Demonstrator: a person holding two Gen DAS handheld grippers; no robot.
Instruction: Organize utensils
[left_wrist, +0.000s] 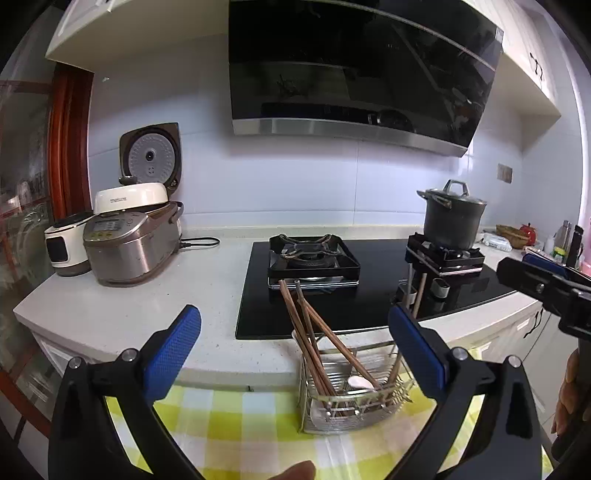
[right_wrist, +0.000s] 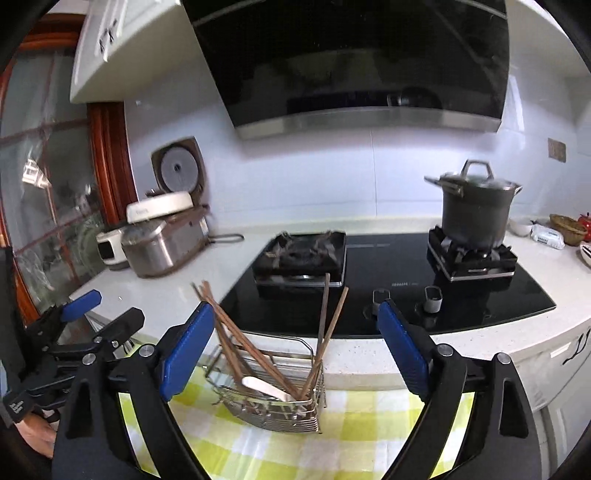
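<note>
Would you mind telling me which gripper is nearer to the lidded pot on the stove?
Right. The right gripper is over toward the pot; the left gripper is farther left of it.

We see a black glass hob (left_wrist: 369, 314) set into the white desk (left_wrist: 147, 295), a lidded grey stockpot (left_wrist: 452, 221) on its right burner, an open steel rice cooker (left_wrist: 129, 240) at left, and a black range hood (left_wrist: 351, 66) above.

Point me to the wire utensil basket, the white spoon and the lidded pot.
wire utensil basket (right_wrist: 295, 421), right wrist view, front wall
white spoon (right_wrist: 266, 387), right wrist view, mid-handle
lidded pot (right_wrist: 474, 218), right wrist view, side wall
</note>
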